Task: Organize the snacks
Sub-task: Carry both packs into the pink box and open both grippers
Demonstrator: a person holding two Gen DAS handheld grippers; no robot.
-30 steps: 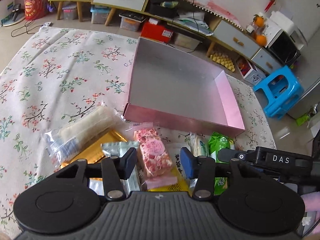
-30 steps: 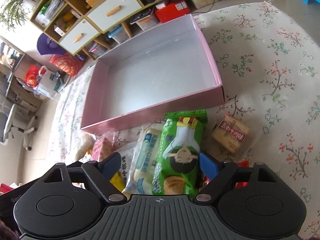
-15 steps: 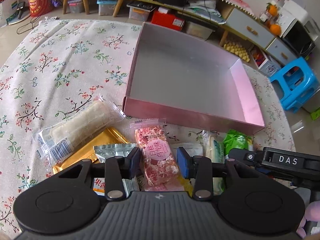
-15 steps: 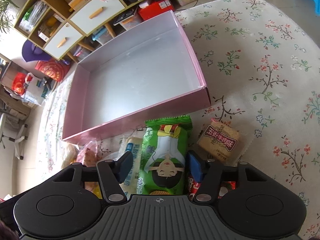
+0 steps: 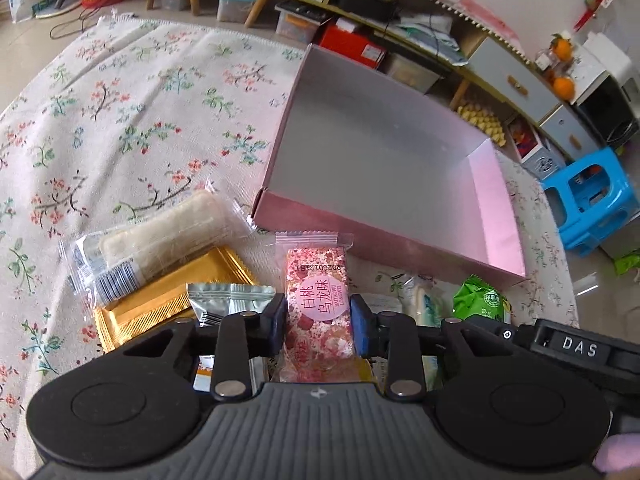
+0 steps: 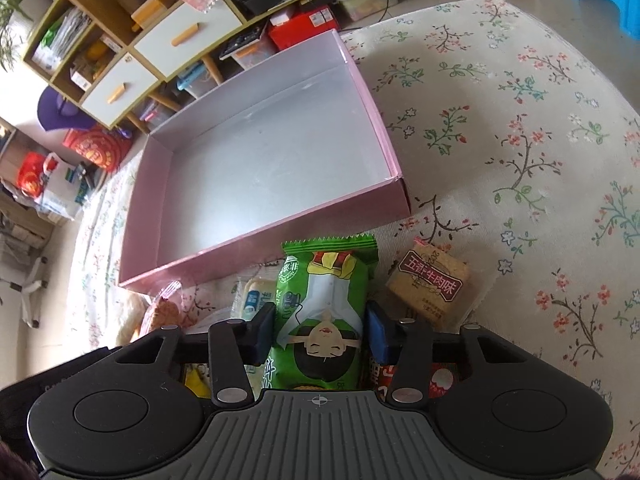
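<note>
An empty pink box lies on the floral cloth just beyond a heap of snacks. In the left wrist view my left gripper is closing, and its blue pads touch both sides of a pink flowery snack pack. In the right wrist view my right gripper is closing too, its pads against the sides of a green cartoon packet that lies in front of the box. The right gripper's black body shows at the left view's right edge.
Around the left gripper lie a clear-wrapped white bar, a gold packet and a silver packet. A brown biscuit pack and a white-blue packet flank the green one. A blue stool and low cabinets stand beyond the cloth.
Both pairs of jaws have closed in from wide apart, the left onto the pink pack and the right onto the green packet. Neither hand has shifted much.
</note>
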